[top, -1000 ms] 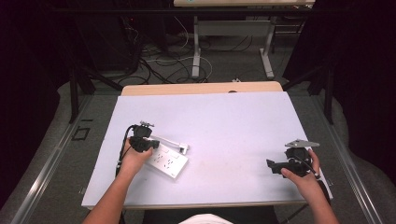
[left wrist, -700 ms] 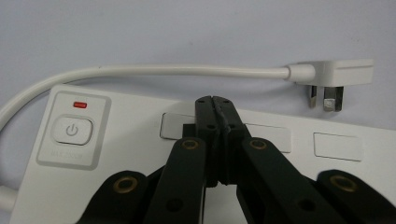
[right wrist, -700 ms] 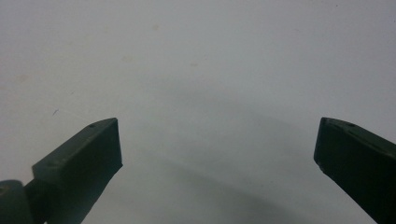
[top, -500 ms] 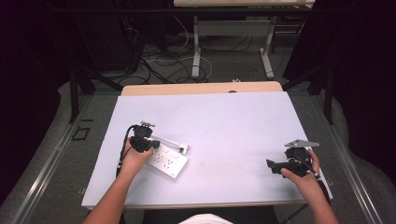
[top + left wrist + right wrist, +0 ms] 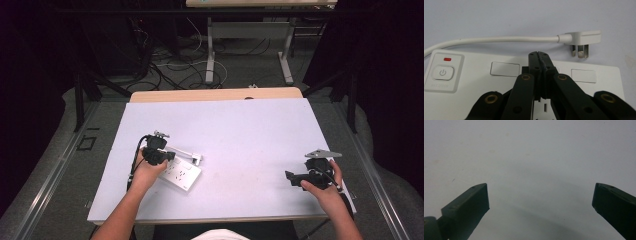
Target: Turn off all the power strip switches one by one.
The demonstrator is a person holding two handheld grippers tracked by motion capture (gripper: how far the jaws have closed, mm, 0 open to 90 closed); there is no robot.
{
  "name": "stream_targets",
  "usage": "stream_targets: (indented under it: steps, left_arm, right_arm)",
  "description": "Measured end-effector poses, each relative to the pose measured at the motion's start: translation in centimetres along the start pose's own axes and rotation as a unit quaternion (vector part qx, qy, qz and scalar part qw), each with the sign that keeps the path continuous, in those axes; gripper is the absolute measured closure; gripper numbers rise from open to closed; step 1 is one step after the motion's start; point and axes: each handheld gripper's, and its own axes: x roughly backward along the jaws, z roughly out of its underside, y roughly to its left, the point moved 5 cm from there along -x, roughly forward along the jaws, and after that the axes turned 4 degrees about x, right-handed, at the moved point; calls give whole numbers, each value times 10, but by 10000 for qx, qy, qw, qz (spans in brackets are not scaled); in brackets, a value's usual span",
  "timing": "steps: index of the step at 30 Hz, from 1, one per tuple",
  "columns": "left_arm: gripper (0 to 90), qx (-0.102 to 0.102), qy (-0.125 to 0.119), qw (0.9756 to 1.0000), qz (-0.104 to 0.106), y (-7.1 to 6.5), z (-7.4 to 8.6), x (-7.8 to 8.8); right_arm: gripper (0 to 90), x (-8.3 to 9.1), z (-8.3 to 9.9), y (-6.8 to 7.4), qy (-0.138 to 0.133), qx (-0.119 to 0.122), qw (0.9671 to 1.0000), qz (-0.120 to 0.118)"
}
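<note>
A white power strip (image 5: 181, 175) lies flat at the table's left, its white cord (image 5: 499, 39) curving to a three-pin plug (image 5: 196, 159) that rests on the table beside it. My left gripper (image 5: 169, 156) hovers over the strip (image 5: 474, 82), and its jaws are shut with nothing between them; the tips (image 5: 539, 53) sit near the strip's far edge, short of the plug (image 5: 582, 40). The strip's power button (image 5: 442, 72) with a red mark is at the left end. My right gripper (image 5: 290, 177) is at the table's right, open wide (image 5: 541, 200) over bare tabletop.
The white table (image 5: 240, 135) has a wooden strip along its far edge (image 5: 215, 95). Beyond it are a dark floor with cables and a desk frame (image 5: 250, 50). A person's forearms come in from the near edge.
</note>
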Motion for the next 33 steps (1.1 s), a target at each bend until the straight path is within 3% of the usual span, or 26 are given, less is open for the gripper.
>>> stream_targets:
  steps: [25, 28, 30, 33]
  left_arm:
    - [900, -116, -26, 9998, 174, -16, 5, -5]
    - [900, -58, -30, 9998, 189, -17, 6, -5]
    - [900, -143, 17, 9997, 211, -17, 6, -5]
    - [900, -60, -13, 9998, 208, -19, 7, -5]
  right_arm:
    - [4, 0, 0, -1, -3, 14, 10000, 8]
    - [4, 0, 0, 0, -1, -3, 10000, 10]
    - [4, 0, 0, 0, -2, 3, 10000, 36]
    - [4, 0, 0, 0, -6, 1, 10000, 40]
